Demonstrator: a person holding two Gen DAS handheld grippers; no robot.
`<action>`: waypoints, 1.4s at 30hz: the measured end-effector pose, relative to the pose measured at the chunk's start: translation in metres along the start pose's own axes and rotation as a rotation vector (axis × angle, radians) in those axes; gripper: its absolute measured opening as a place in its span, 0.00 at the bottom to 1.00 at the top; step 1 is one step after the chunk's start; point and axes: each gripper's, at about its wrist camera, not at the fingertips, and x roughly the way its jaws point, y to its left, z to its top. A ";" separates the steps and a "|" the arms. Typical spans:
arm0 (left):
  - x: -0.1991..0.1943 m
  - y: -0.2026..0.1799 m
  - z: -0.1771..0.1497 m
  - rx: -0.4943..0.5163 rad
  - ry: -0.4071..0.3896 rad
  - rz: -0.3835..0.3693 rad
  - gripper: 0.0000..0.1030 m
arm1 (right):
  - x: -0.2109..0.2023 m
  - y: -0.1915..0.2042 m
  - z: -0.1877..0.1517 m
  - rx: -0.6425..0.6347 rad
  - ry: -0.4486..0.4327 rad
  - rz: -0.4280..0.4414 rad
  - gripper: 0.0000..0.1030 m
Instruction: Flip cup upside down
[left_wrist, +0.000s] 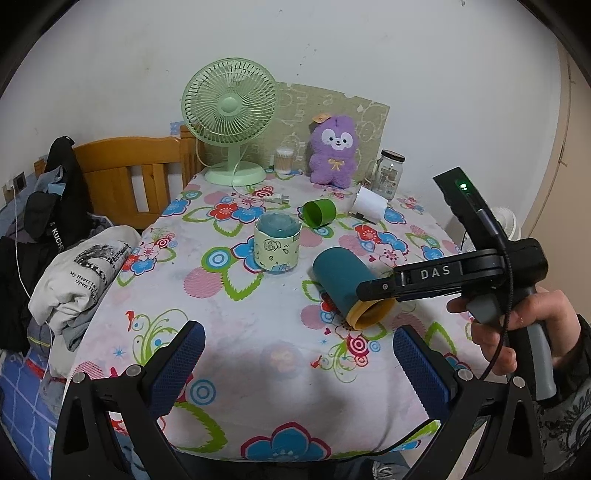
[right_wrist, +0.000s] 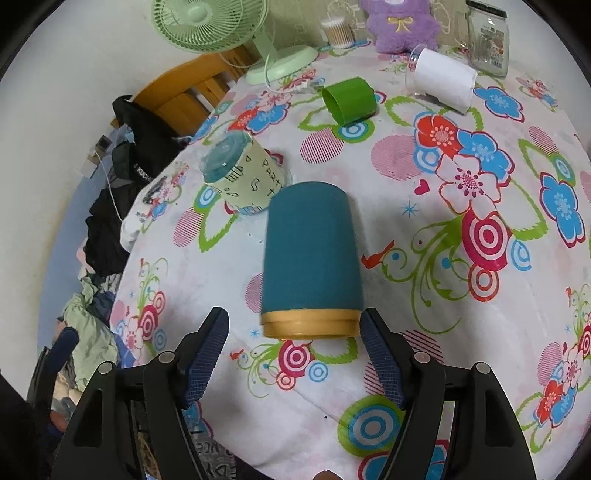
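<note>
Teal cup (right_wrist: 312, 254) lies on its side on the floral tablecloth (right_wrist: 424, 369), yellow rim twd the near edge, closed base pointing far. Right gripper (right_wrist: 294, 334) wide open, empty, fingertips either side of the rim w/ a gap each side, not touching. Left gripper (left_wrist: 297, 341) also spread wide, nothing held, over bare cloth near-left of the cup. Far-left of it: paper-wrapped cup (left_wrist: 277, 245) upside down. Farther back, green cup (right_wrist: 349, 99) & white cup (right_wrist: 443, 79) on their sides. Fan (left_wrist: 229, 118) at far edge.
</note>
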 end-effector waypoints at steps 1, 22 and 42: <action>0.000 -0.001 0.001 0.000 0.000 -0.002 1.00 | -0.002 0.000 0.000 0.000 -0.005 0.004 0.74; 0.041 -0.034 0.046 -0.001 0.068 -0.032 1.00 | -0.071 -0.031 -0.038 -0.028 -0.132 -0.027 0.88; 0.142 -0.060 0.072 -0.020 0.242 0.003 1.00 | -0.070 -0.072 -0.071 -0.046 -0.128 -0.098 0.89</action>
